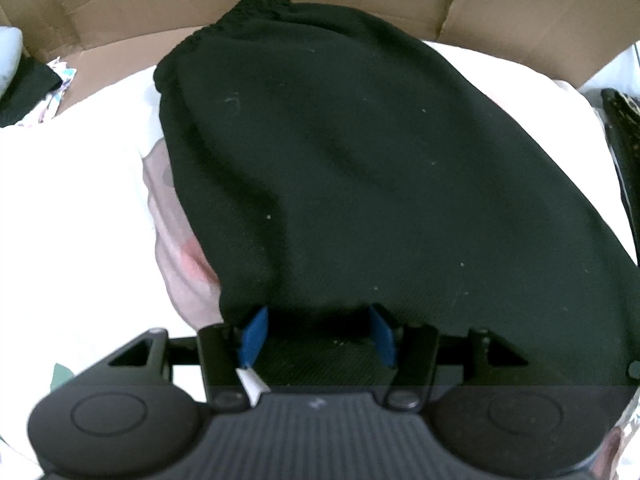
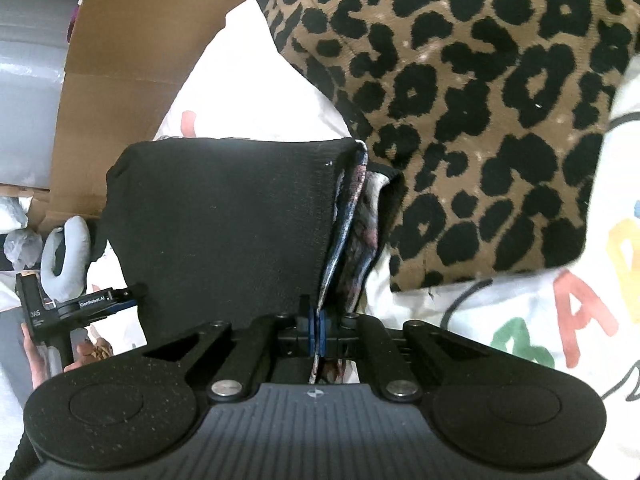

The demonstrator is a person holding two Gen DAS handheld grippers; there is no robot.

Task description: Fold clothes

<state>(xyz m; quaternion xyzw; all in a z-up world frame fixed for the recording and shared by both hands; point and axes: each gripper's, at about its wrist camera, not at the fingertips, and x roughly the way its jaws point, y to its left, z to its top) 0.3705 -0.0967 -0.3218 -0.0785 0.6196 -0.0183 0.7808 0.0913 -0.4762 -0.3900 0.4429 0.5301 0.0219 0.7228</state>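
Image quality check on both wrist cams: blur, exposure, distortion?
Left wrist: white sheet blown out, black garment underexposed with little weave detail, cardboard box bowed by fisheye, a darker band across the bottom. Right wrist: sharper; leopard-print fabric crisp in the centre, smeared toward the right edge; black garment again reads dark; corners vignetted.

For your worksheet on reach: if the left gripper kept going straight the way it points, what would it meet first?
Most likely the black garment: it fills the view ahead of the left gripper, already between its open jaws.
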